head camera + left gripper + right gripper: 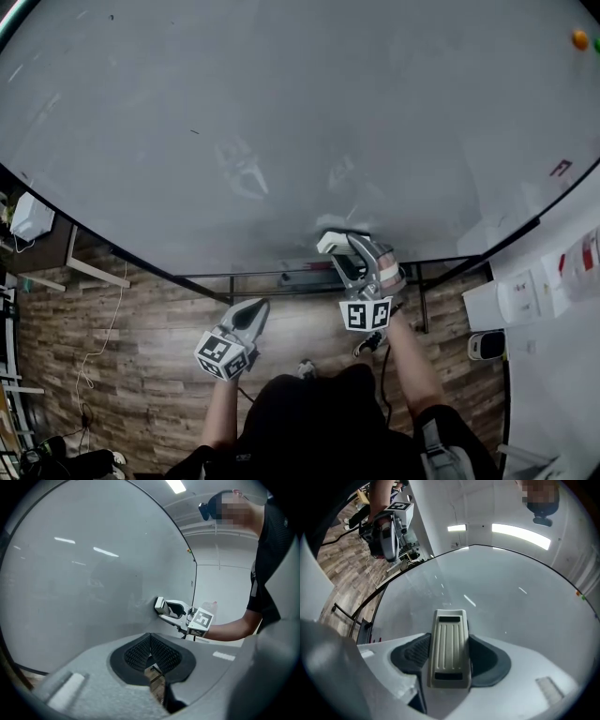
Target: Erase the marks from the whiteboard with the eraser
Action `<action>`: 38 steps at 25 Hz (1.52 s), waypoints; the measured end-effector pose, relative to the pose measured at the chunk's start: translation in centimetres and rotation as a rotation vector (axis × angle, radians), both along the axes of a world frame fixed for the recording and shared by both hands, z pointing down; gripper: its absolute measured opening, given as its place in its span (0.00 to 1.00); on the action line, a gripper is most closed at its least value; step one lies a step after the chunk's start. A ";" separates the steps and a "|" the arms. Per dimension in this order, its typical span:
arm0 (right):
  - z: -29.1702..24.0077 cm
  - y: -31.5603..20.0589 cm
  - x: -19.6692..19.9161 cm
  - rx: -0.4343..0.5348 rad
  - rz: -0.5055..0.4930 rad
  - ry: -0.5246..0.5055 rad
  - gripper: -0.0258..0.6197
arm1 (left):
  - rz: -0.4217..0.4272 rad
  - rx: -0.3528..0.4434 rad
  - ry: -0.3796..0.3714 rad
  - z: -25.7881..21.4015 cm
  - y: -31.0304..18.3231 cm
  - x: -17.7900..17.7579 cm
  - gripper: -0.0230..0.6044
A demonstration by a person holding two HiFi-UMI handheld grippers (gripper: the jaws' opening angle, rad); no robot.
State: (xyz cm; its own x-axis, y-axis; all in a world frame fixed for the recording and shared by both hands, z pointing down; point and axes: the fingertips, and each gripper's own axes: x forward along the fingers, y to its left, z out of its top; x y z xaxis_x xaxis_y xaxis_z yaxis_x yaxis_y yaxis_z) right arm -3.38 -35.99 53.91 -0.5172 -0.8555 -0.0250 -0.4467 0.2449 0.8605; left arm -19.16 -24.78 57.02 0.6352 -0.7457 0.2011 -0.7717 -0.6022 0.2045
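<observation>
Head view, looking steeply down: the large whiteboard (281, 122) fills the upper two thirds of the frame, its surface mostly plain grey-white. At lower centre, my right gripper (339, 246) clamps the pale ribbed eraser (334, 241) between its jaws. The eraser sits against the board near its bottom edge. In the right gripper view, the eraser stands lengthwise between the dark pads (411, 653), pinched from both sides. My left gripper (257, 307) hangs lower left of centre, apart from the board, over the wood-pattern floor (141, 366). Its jaws are closed on each other and hold nothing. A small orange dot (580, 39) sits at the board's upper right.
</observation>
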 end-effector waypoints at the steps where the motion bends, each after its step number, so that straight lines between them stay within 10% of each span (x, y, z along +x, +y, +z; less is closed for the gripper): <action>1: 0.5 0.0 -0.3 -0.005 -0.003 0.009 0.44 | -0.003 -0.003 -0.001 0.2 0.1 -0.2 0.05; 14: 4.4 0.3 -1.4 -0.091 -0.009 0.101 0.44 | 0.029 0.015 0.027 -0.4 -0.7 1.4 0.05; 28: -7.5 -0.4 4.7 0.045 0.117 -0.092 0.44 | 0.052 0.022 0.048 -0.4 -0.9 1.9 0.05; 38: -6.4 -0.3 3.3 0.061 0.134 -0.141 0.43 | 0.024 0.003 0.040 0.2 -0.5 0.8 0.05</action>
State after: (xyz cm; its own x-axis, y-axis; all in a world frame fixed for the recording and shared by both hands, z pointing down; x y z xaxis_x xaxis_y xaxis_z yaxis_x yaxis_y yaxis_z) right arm -0.04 -36.30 47.52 -0.3869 -0.9110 -0.1429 -0.5887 0.1247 0.7987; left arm -18.36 -25.24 57.26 0.6604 -0.7308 0.1727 -0.7483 -0.6210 0.2333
